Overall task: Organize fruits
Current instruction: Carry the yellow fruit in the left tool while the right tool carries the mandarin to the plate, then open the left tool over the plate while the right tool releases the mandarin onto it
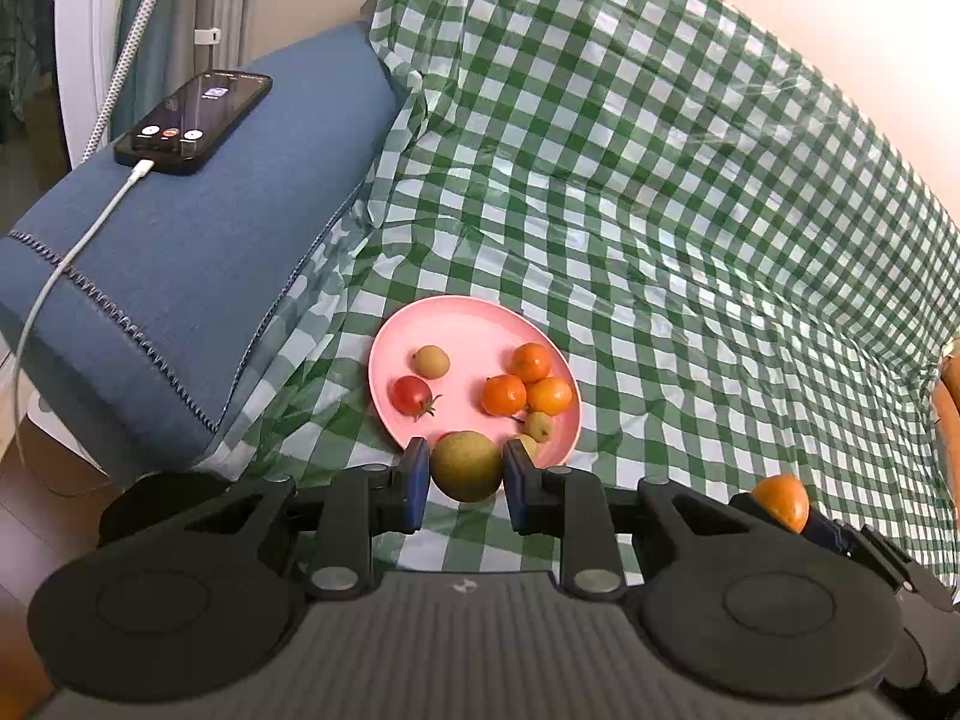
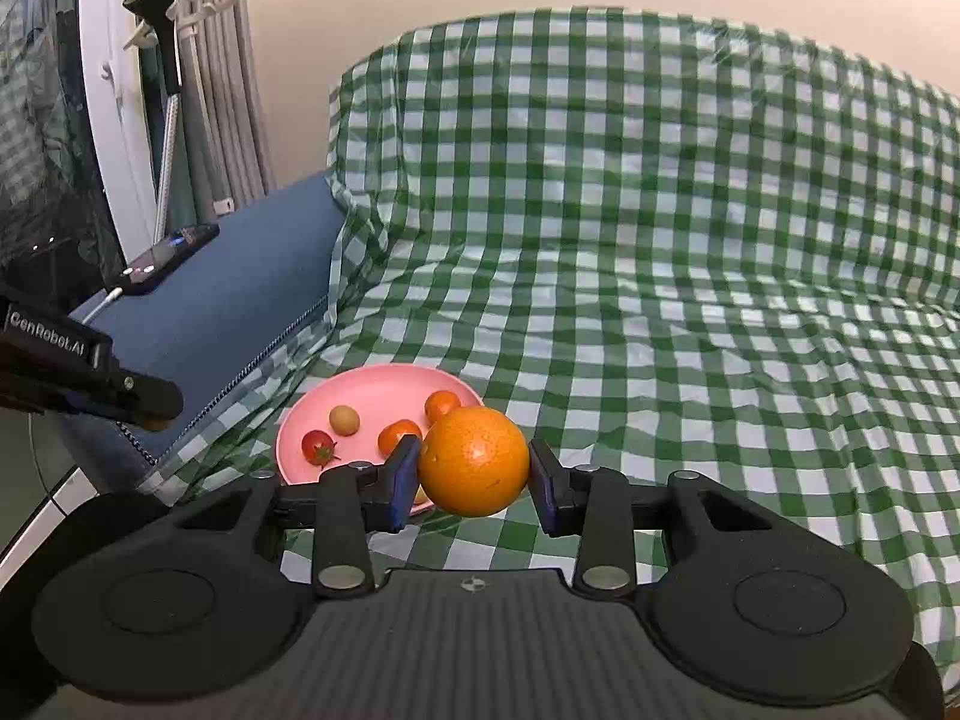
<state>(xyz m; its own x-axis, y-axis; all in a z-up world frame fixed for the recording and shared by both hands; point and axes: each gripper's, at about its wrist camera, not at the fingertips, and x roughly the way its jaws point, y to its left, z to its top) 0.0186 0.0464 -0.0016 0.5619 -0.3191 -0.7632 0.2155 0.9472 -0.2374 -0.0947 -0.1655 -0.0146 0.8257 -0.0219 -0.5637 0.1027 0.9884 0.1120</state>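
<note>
My left tongs point(image 1: 466, 468) are clamped on a round yellow-green fruit point(image 1: 467, 465), dull-skinned and faintly speckled, hanging just over the near rim of the pink plate point(image 1: 474, 324). My right tongs point(image 2: 474, 471) grip a big orange point(image 2: 474, 461), glossy and dimpled, held in the air in front of the plate's right side.

The plate sits on the green checked cloth point(image 1: 660, 210) near its left edge, just beside the blue cushion point(image 1: 198, 276). On it lie a red cherry tomato point(image 1: 411, 394) with its green stalk, a small tan fruit point(image 1: 431, 360), three little orange fruits point(image 1: 531, 362) bunched together, and a small pale yellow fruit point(image 1: 538, 426) by the near rim.

From the right wrist view the orange covers most of the plate's right half, so only parts of the little orange fruits show. Another pale fruit peeks out behind my left tongs' right finger; I cannot tell what it is. A phone point(image 1: 195, 120) with a cable lies on the cushion.
</note>
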